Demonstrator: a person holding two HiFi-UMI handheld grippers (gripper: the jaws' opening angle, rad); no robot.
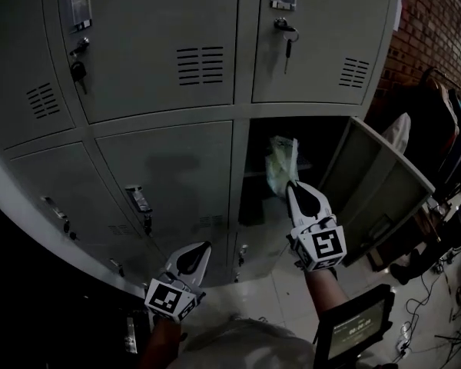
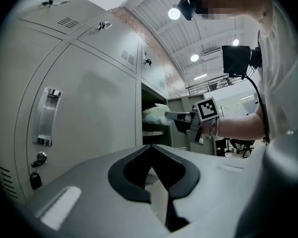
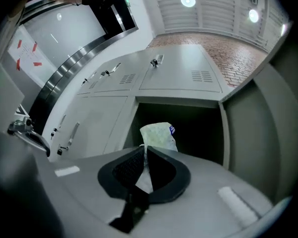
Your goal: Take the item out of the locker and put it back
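Head view: my right gripper (image 1: 290, 184) pinches a pale plastic bag (image 1: 281, 158) at the mouth of the open locker (image 1: 323, 141), its door (image 1: 376, 187) swung right; left gripper (image 1: 206, 246) sits low by the closed doors (image 1: 165, 175); left gripper view: its fingers pressed together, nothing between; right gripper view: fingers clamped on the bag's lower edge, dark compartment behind.

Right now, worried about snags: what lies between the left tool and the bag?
Nothing: the left gripper view shows open air from the left tool to the bag.
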